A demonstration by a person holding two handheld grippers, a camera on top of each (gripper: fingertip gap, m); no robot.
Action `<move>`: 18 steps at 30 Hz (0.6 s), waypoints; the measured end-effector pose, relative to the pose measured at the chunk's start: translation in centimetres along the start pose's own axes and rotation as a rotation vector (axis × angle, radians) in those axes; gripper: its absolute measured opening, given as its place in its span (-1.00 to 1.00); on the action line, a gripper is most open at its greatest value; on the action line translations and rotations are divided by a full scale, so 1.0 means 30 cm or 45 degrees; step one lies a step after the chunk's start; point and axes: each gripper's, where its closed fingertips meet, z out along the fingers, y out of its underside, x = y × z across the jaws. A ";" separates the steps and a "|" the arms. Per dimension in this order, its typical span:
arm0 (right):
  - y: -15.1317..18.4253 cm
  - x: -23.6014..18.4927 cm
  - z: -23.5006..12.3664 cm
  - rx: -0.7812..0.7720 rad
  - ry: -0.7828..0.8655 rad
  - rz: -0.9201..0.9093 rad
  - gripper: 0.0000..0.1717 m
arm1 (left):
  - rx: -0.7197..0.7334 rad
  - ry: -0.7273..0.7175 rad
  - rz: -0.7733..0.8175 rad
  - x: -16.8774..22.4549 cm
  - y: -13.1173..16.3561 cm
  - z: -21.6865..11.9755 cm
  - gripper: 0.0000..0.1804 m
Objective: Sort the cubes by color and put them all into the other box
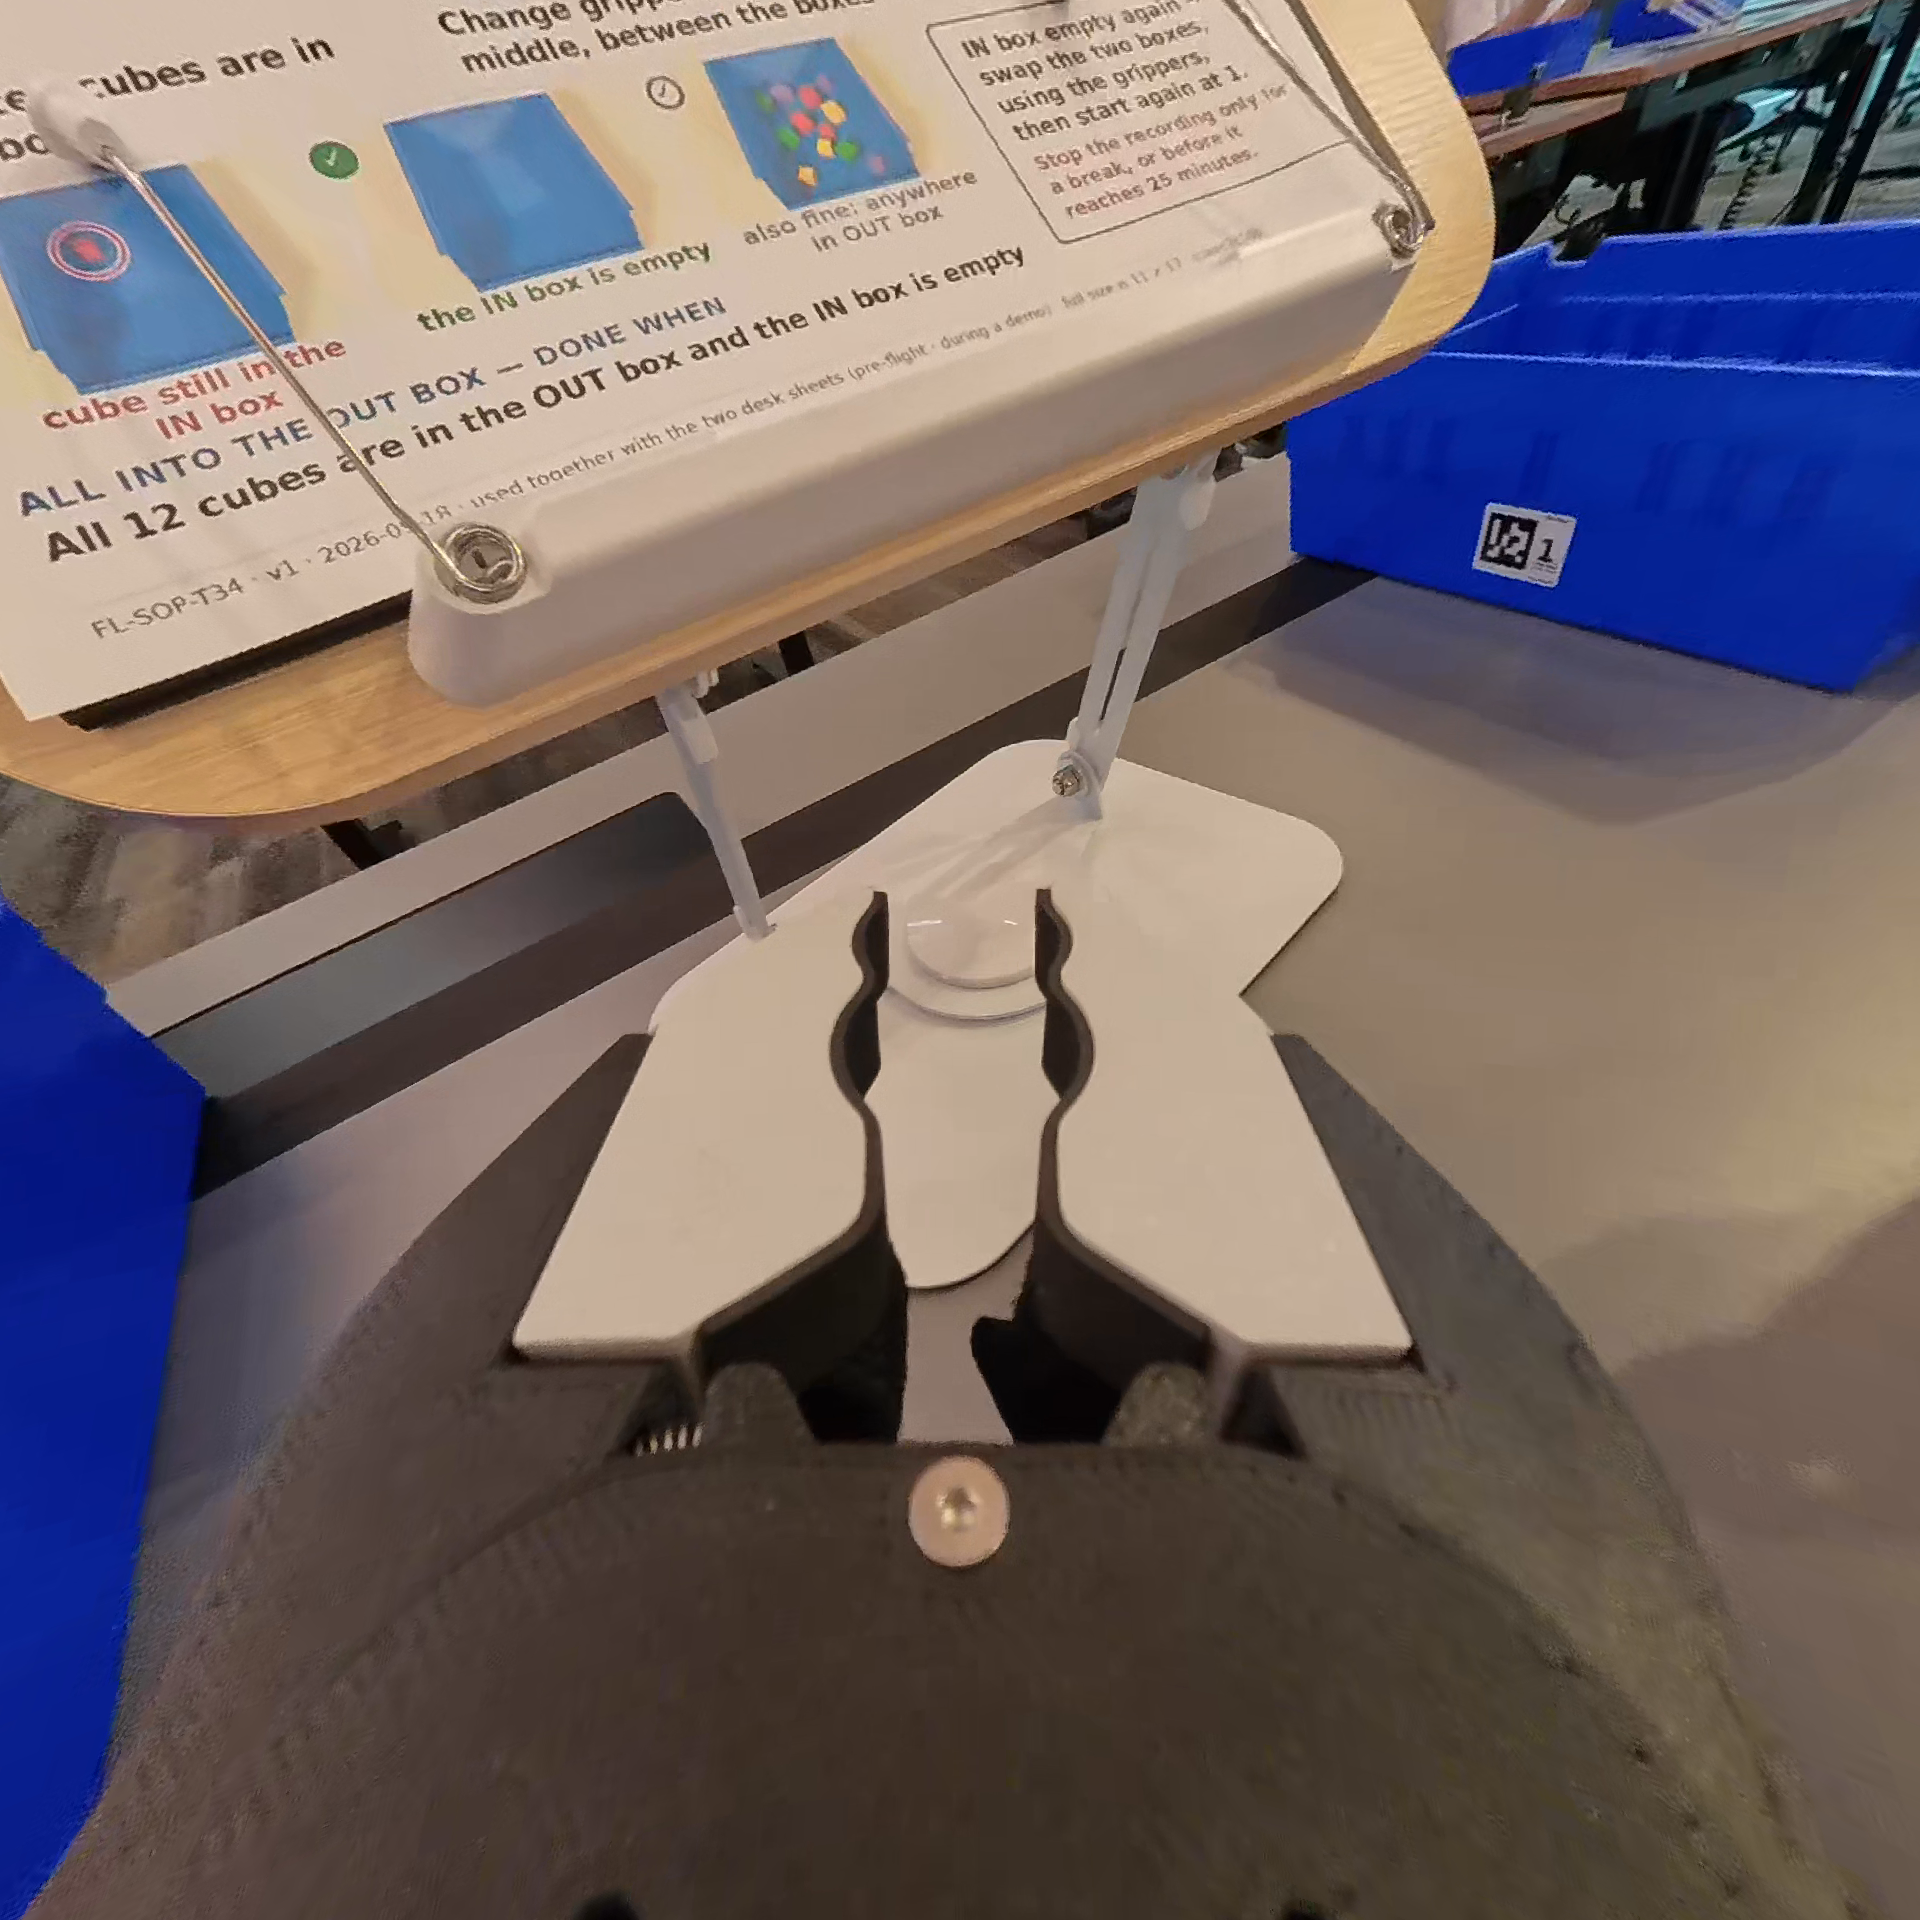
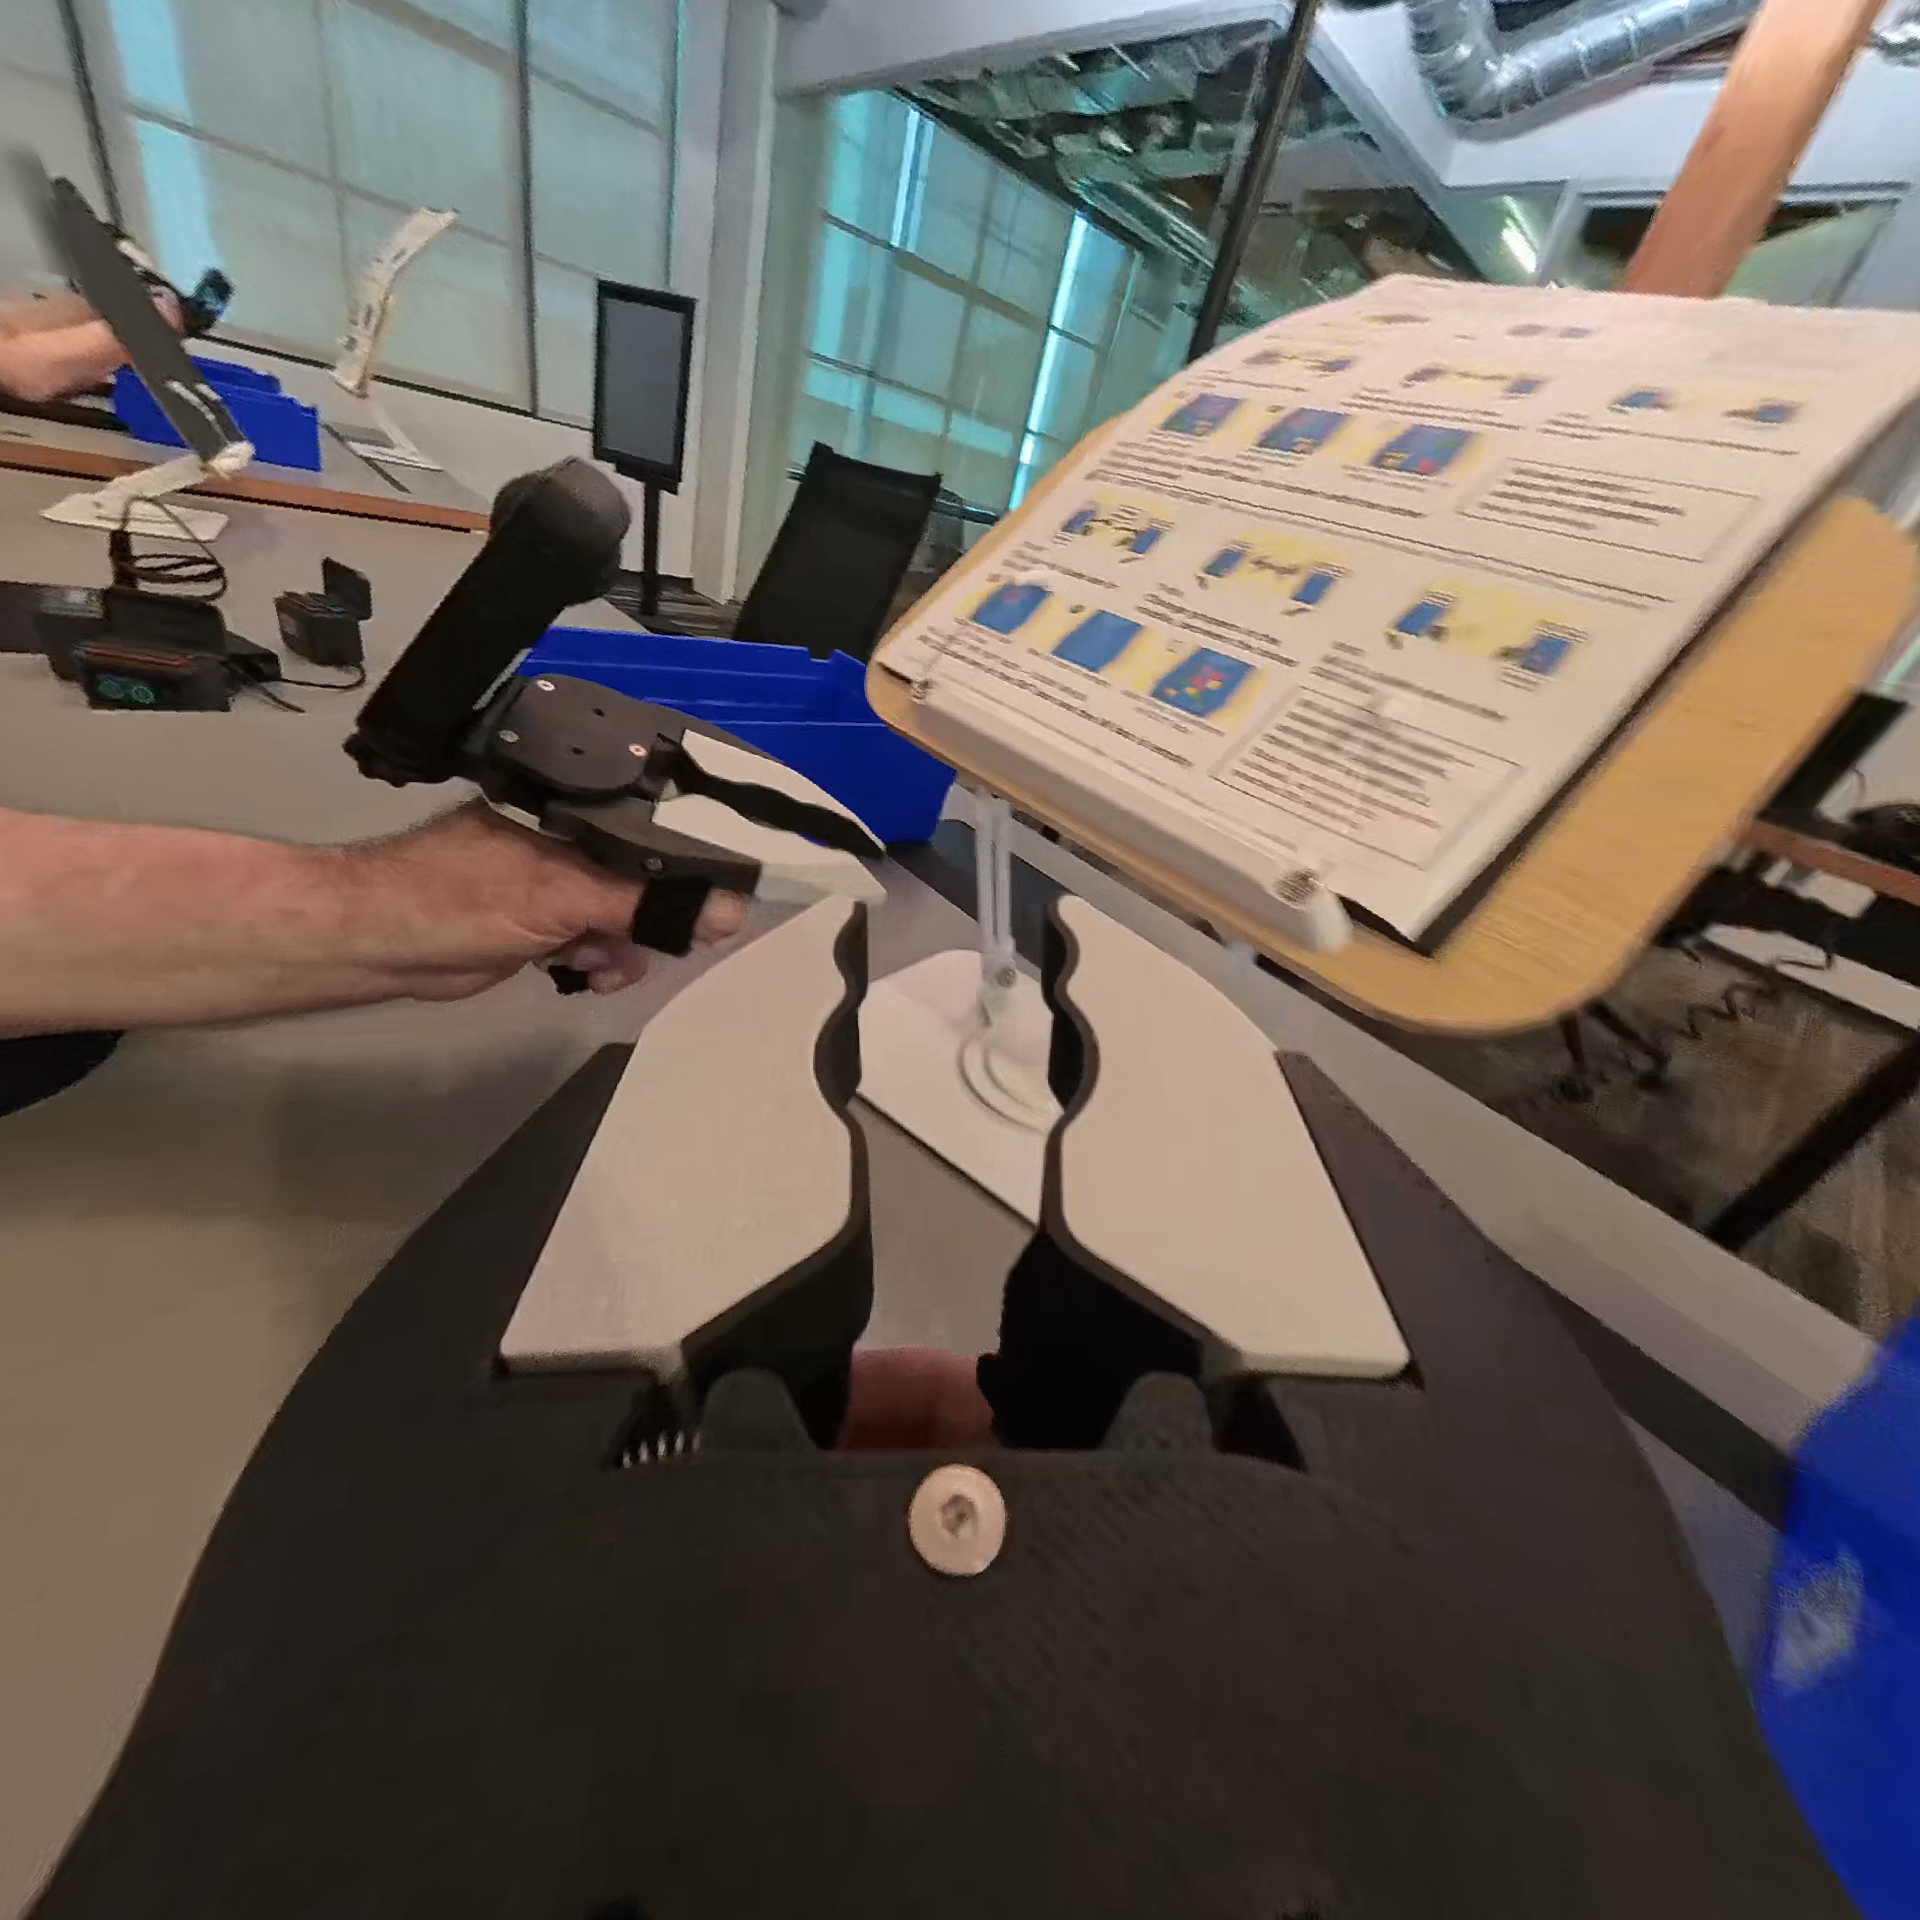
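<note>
- Two grippers hover over the grey table, both aimed at the white base of the document stand.
- Left gripper: jaws parted, gripping nothing.
- Right gripper: jaws parted, likewise bare.
- Blue box sits right of the stand; another blue box sits to its left.
- No cubes are visible.

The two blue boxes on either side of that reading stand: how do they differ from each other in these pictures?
In the left wrist view, the box on the right shows its whole side wall with a small black-and-white tag, while the box on the left is only a plain blue edge, cut off by the frame. The right one stands farther off past the stand's base; the left one sits close beside the left gripper. Both are the same bright blue and rest on the grey table.
</note>
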 end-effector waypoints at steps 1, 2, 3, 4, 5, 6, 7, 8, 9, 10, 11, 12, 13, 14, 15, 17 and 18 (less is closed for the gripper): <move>-0.013 0.014 -0.062 -0.009 0.010 0.011 -0.61 | -0.002 -0.007 0.009 -0.004 -0.001 0.000 -0.70; -0.025 0.022 -0.136 -0.031 0.033 -0.008 -0.57 | -0.005 -0.019 0.027 -0.008 -0.001 0.001 -0.70; -0.039 0.014 -0.216 -0.052 0.054 -0.037 -0.50 | 0.009 -0.023 0.036 -0.009 -0.006 0.000 -0.70; -0.056 -0.004 -0.302 -0.055 0.072 -0.034 -0.47 | 0.028 -0.024 0.039 -0.009 -0.012 -0.001 -0.70; -0.061 -0.025 -0.393 -0.073 0.100 -0.017 -0.45 | 0.033 -0.021 0.052 -0.006 -0.014 0.000 -0.70; -0.058 -0.047 -0.491 -0.093 0.150 -0.023 -0.44 | 0.030 -0.015 0.079 0.000 -0.014 0.003 -0.70; -0.053 -0.062 -0.600 -0.102 0.237 -0.051 -0.44 | 0.035 -0.028 0.109 -0.001 -0.016 0.003 -0.71; -0.033 -0.082 -0.712 -0.121 0.318 -0.071 -0.43 | 0.043 -0.045 0.129 -0.004 -0.021 0.003 -0.71; 0.011 -0.108 -0.822 -0.188 0.390 -0.062 -0.39 | 0.045 -0.045 0.136 -0.003 -0.023 0.005 -0.71; 0.058 -0.143 -0.932 -0.259 0.462 -0.046 -0.38 | 0.047 -0.038 0.131 0.000 -0.024 0.008 -0.72; 0.100 -0.178 -1.045 -0.309 0.555 -0.042 -0.40 | 0.049 -0.035 0.125 0.003 -0.025 0.012 -0.72; 0.150 -0.207 -1.164 -0.362 0.675 -0.031 -0.45 | 0.047 -0.029 0.127 0.008 -0.025 0.017 -0.72; 0.211 -0.238 -1.286 -0.414 0.799 0.011 -0.45 | 0.042 -0.020 0.142 0.016 -0.026 0.021 -0.72; 0.275 -0.273 -1.409 -0.445 0.922 0.082 -0.45 | 0.039 -0.023 0.164 0.020 -0.030 0.022 -0.72; 0.342 -0.310 -1.535 -0.480 1.053 0.160 -0.43 | 0.035 -0.035 0.193 0.022 -0.035 0.022 -0.72; 0.462 -0.381 -1.790 -0.568 1.311 0.236 -0.39 | 0.039 -0.050 0.237 0.025 -0.048 0.021 -0.72; 0.507 -0.406 -1.915 -0.576 1.446 0.292 -0.37 | 0.045 -0.049 0.233 0.026 -0.055 0.020 -0.72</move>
